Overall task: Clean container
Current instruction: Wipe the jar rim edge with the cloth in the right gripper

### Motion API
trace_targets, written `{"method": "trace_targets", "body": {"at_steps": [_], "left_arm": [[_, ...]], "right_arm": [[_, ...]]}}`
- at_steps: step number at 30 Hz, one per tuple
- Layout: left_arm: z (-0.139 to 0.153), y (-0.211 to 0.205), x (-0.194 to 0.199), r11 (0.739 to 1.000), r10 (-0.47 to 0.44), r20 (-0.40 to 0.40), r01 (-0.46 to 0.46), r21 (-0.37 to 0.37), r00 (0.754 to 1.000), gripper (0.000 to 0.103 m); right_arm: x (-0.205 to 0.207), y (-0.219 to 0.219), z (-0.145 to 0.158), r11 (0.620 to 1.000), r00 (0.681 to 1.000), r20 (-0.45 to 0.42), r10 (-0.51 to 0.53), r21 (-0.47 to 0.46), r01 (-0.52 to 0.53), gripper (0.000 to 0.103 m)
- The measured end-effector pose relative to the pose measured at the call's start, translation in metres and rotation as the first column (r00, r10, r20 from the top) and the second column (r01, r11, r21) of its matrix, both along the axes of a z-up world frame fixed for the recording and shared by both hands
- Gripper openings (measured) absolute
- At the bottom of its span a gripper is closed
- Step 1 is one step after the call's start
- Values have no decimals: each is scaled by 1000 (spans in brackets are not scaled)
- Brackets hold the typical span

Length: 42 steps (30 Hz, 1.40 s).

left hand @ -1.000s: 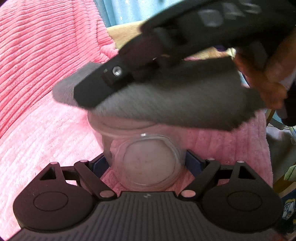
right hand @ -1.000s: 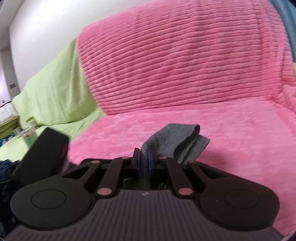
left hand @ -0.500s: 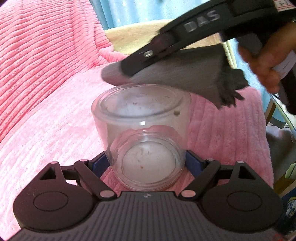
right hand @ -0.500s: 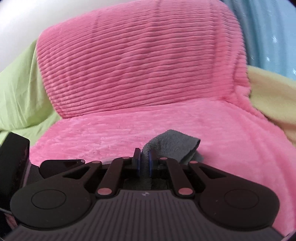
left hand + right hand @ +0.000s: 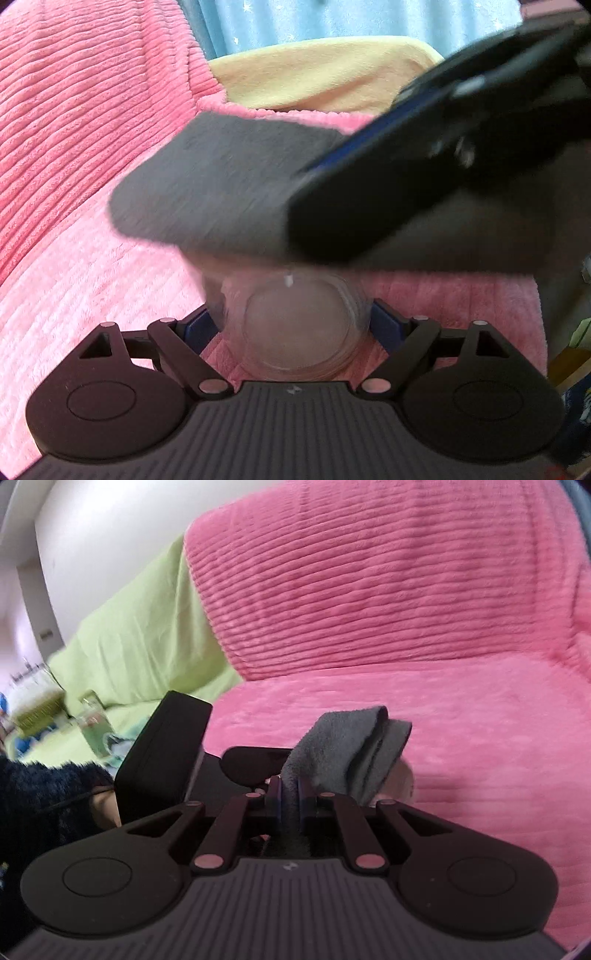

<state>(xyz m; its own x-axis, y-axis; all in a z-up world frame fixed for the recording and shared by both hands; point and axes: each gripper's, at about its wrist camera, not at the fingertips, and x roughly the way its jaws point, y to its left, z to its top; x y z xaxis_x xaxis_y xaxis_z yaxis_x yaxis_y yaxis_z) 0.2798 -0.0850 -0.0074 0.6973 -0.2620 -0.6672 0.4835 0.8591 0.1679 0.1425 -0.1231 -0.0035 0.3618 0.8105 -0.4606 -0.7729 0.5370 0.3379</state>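
Observation:
A clear round plastic container [image 5: 295, 325] lies on its side between the blue pads of my left gripper [image 5: 291, 328], which is shut on it. Its open mouth is covered by a folded grey cloth [image 5: 221, 184], blurred with motion. The right gripper [image 5: 424, 173] comes in from the upper right and holds that cloth. In the right wrist view my right gripper [image 5: 290, 801] is shut on the grey cloth [image 5: 351, 746], which sticks out past the fingertips. The left gripper's black body [image 5: 162, 760] shows at the lower left there.
Everything sits over a pink ribbed blanket [image 5: 74, 221] on a sofa. A yellow cushion [image 5: 314, 74] and a blue curtain [image 5: 332, 18] lie behind. A green cover [image 5: 140, 646] spreads to the left, with a dark fuzzy sleeve [image 5: 40, 797] near it.
Half a second ago the cloth was lifted above the container's rim. Now it is back down over the mouth, and the right gripper has swung lower and closer.

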Motion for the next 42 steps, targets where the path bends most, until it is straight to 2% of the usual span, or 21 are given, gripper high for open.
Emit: {"method": "trace_targets", "body": {"at_steps": [5, 10, 14, 18, 23, 27, 35, 42], "left_arm": [[4, -13, 16, 1000, 3, 0, -3, 8, 1000, 87], [18, -36, 34, 1000, 15, -8, -15, -5, 1000, 87], [29, -55, 47, 1000, 19, -8, -19, -10, 1000, 87], [41, -78, 60, 1000, 19, -2, -19, -5, 1000, 87], [59, -105, 79, 999, 41, -17, -41, -28, 999, 87], [77, -127, 94, 996, 53, -6, -54, -73, 999, 87], [106, -180, 118, 997, 47, 10, -47, -55, 999, 87], [132, -228, 140, 997, 50, 5, -50, -53, 999, 87]], "right_arm": [[18, 7, -8, 999, 1000, 2, -18, 39, 17, 5], [35, 9, -11, 994, 994, 36, -101, 46, 100, 5], [40, 15, -11, 976, 970, 106, -217, 5, 218, 5], [34, 21, -9, 959, 949, 151, -276, -30, 283, 5], [26, 26, -8, 953, 944, 147, -294, -24, 301, 5], [27, 19, -10, 957, 952, 94, -291, 16, 291, 5], [26, 10, -10, 960, 955, 93, -280, 5, 281, 5], [14, -2, -7, 941, 937, 125, -327, -48, 335, 5]]}}
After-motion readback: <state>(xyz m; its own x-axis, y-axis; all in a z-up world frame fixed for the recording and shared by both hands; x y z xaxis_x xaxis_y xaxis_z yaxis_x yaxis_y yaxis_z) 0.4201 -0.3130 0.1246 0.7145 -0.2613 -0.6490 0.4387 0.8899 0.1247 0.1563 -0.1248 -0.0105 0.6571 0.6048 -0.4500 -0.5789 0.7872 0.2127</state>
